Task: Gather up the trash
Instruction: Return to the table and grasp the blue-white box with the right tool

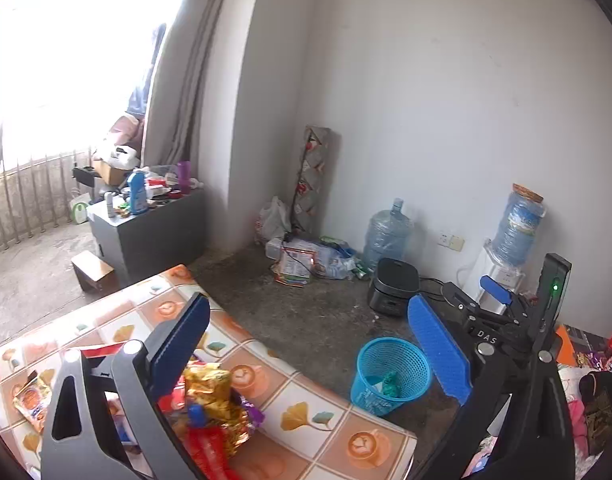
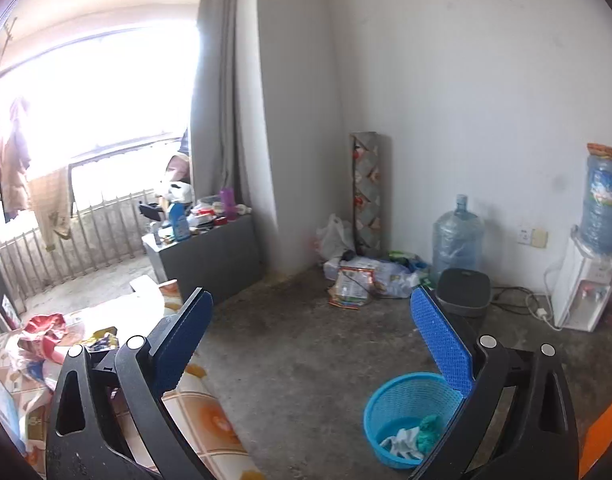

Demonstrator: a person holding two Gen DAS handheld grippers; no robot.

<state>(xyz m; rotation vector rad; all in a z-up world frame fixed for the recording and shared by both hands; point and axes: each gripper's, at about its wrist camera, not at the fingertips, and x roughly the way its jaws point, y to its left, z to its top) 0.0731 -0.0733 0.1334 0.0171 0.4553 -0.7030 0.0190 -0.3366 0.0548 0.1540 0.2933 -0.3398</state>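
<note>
Crinkled gold foil wrapper (image 1: pixel 210 396) is seen among litter on the tiled-cloth bench (image 1: pixel 306 412), left. Left tool (image 1: pixel 318 352) and right tool (image 2: pixel 322 344) are spread wide, nothing held. Round blue mesh plastic basket (image 2: pixel 406 420) sits on the floor, right, scraps inside. Between pickups, judged; a reach back to the bench is called for.

The round blue mesh plastic basket (image 2: pixel 410 420) is partly hidden behind a blue finger pad (image 2: pixel 442 344). The table's patterned orange-and-white tiled cloth (image 1: pixel 306 412) is cut off at the bottom edge. The wrapper labels are too small to read.
</note>
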